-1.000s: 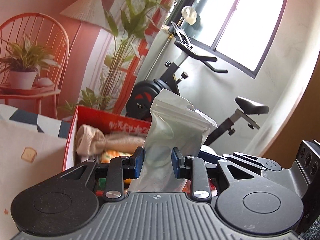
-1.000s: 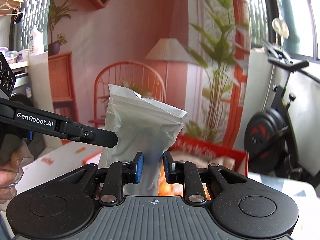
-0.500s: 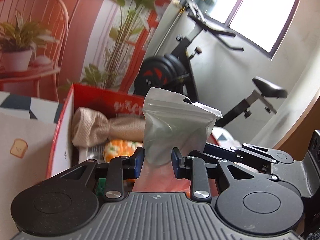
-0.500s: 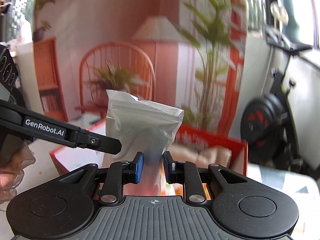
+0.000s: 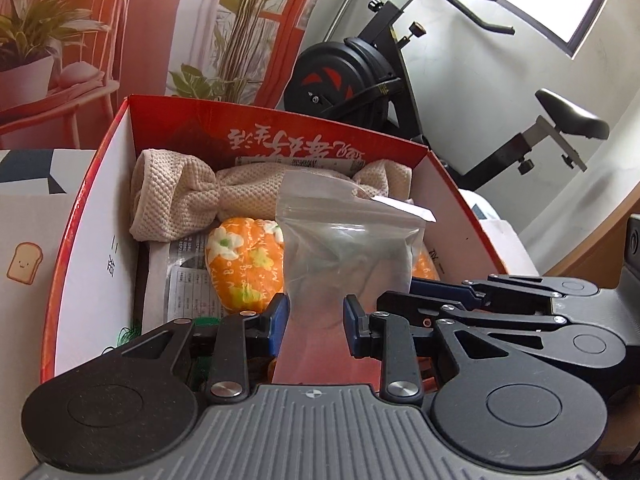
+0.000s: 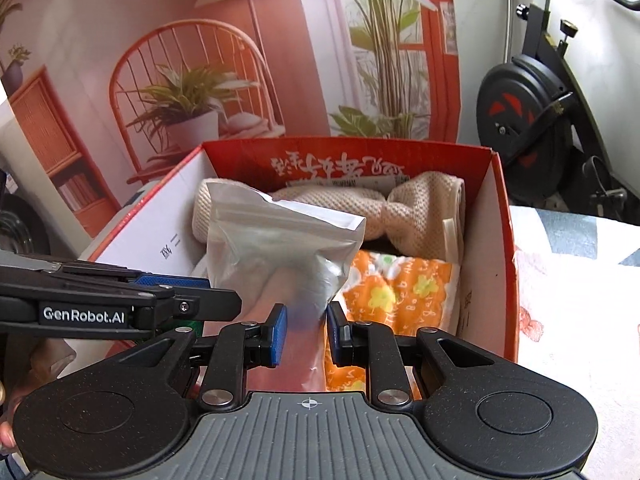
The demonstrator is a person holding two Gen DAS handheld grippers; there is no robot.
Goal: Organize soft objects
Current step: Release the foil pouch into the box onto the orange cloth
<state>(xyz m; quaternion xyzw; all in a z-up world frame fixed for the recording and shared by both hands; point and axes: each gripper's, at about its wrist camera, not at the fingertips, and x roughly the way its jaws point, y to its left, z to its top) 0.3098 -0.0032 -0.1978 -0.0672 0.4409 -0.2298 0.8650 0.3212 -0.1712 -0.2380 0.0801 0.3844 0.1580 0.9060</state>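
A clear zip bag (image 5: 348,248) (image 6: 276,248) with something pale inside hangs over a red cardboard box (image 5: 92,208) (image 6: 496,216). Both grippers hold it from opposite sides. My left gripper (image 5: 315,322) is shut on the bag's lower part. My right gripper (image 6: 306,330) is shut on it too, and its arm (image 5: 500,304) shows at the right of the left wrist view. In the box lie a beige knitted cloth roll (image 5: 180,196) (image 6: 408,208) and an orange flowered soft item (image 5: 244,260) (image 6: 400,292).
A printed paper sheet (image 5: 184,280) lies on the box floor. The box stands on a patterned cloth surface (image 6: 568,300). An exercise bike (image 5: 360,76) stands behind, beside a printed backdrop (image 6: 200,80) of a chair and plants. A person's hand (image 6: 8,432) holds the left gripper.
Both grippers have come down and tipped forward with the bag, from above and in front of the box to over its inside. The grips are unchanged.
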